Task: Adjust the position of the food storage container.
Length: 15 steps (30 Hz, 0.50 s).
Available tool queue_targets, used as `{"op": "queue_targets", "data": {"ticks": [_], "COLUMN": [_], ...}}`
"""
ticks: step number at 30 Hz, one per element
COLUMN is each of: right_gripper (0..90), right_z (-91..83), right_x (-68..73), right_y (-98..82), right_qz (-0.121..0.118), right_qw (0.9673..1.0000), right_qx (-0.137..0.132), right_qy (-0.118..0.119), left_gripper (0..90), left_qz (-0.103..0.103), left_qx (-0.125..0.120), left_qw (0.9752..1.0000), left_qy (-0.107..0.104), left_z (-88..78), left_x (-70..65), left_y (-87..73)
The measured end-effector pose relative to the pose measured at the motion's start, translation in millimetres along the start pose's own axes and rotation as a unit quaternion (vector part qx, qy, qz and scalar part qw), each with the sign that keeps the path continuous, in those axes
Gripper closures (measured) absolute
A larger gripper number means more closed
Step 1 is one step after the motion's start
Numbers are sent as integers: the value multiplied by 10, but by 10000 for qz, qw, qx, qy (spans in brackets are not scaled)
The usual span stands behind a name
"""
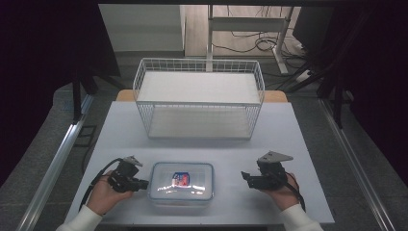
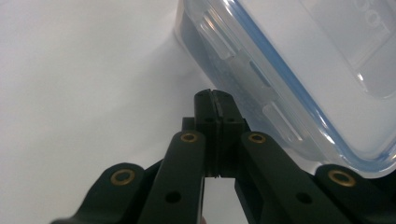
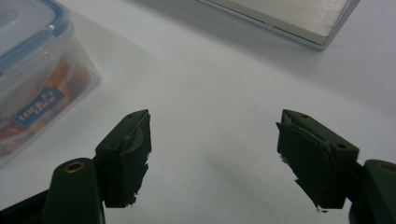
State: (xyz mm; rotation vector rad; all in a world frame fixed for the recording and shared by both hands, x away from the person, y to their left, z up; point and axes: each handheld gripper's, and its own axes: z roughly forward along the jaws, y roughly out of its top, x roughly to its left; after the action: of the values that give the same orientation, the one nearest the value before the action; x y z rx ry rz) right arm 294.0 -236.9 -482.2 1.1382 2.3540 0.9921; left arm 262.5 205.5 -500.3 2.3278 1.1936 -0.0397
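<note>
Closed jaws nose up to a latched food box, open jaws wait beside it.

The white table (image 1: pixel 288 144) carries a wire basket (image 1: pixel 198 98) in the upper middle. The clear food container (image 1: pixel 181 183), lower centre, lies lid-on between both hands. The left gripper (image 2: pixel 212 95), jaws together, sits just beside its side latch (image 2: pixel 275 116), probably to pry it. The right gripper (image 3: pixel 212 154), jaws apart and empty, hangs nearby.

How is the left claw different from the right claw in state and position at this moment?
The left claw has its jaws pressed together, while the right claw stands wide open with nothing between its jaws. The left claw's tip is right beside the clear lidded container; the right claw is well apart from it. Both are black, hand-held, and low over the white table.
</note>
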Motion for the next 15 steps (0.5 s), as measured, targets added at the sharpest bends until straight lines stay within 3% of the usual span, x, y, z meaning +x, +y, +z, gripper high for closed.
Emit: {"op": "queue_targets", "data": {"ticks": [15], "right_gripper": [259], "right_z": [-75], "right_x": [-88], "right_y": [2], "right_qz": [148], "right_qw": [9998], "right_qx": [-146], "right_qy": [-61], "left_gripper": [900], "left_qz": [364], "left_qx": [87], "left_qw": [9991], "left_qy": [-197], "left_z": [215], "left_x": [-300], "left_y": [300]}}
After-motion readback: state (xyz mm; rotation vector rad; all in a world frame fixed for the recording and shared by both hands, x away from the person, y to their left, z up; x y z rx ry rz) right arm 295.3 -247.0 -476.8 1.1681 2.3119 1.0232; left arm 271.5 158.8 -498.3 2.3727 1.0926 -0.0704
